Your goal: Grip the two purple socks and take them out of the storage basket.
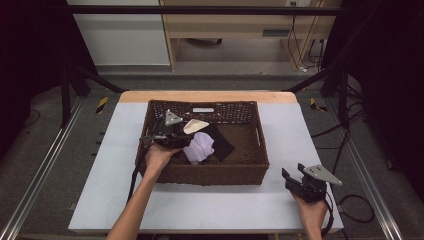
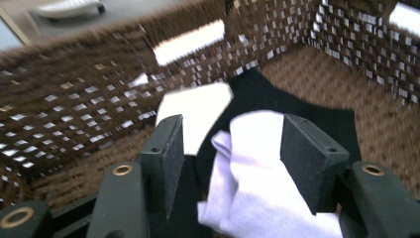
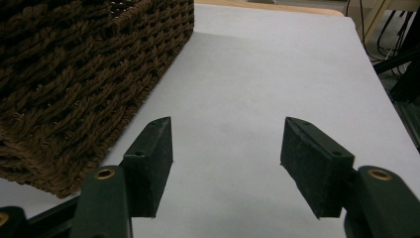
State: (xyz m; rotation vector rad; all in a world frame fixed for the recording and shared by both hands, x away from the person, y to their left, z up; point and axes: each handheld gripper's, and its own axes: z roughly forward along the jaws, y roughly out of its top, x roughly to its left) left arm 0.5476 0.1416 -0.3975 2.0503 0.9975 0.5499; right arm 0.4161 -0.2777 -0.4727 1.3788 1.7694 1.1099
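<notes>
A dark brown wicker basket (image 1: 212, 175) stands on the white table top (image 1: 225, 207). Inside it lie a lavender cloth (image 1: 200, 147), a black cloth (image 1: 222, 144) and a cream cloth (image 1: 195, 125). My left gripper (image 1: 181, 136) reaches into the basket's left side. In the left gripper view its jaws stand wide, and the left gripper (image 2: 233, 134) has the lavender cloth (image 2: 252, 173) bunched between them, close to the right pad and apart from the left one. The black cloth (image 2: 322, 106) and cream cloth (image 2: 195, 111) lie behind. My right gripper (image 1: 293, 171) is open over bare table, right of the basket.
The basket wall (image 2: 74, 99) rises close on the left gripper's left, with a handle slot in the far wall. In the right gripper view the basket's outer corner (image 3: 74, 64) stands left of the right gripper (image 3: 228, 129). Bare table (image 3: 257, 64) stretches ahead. Cables trail off the table's right edge.
</notes>
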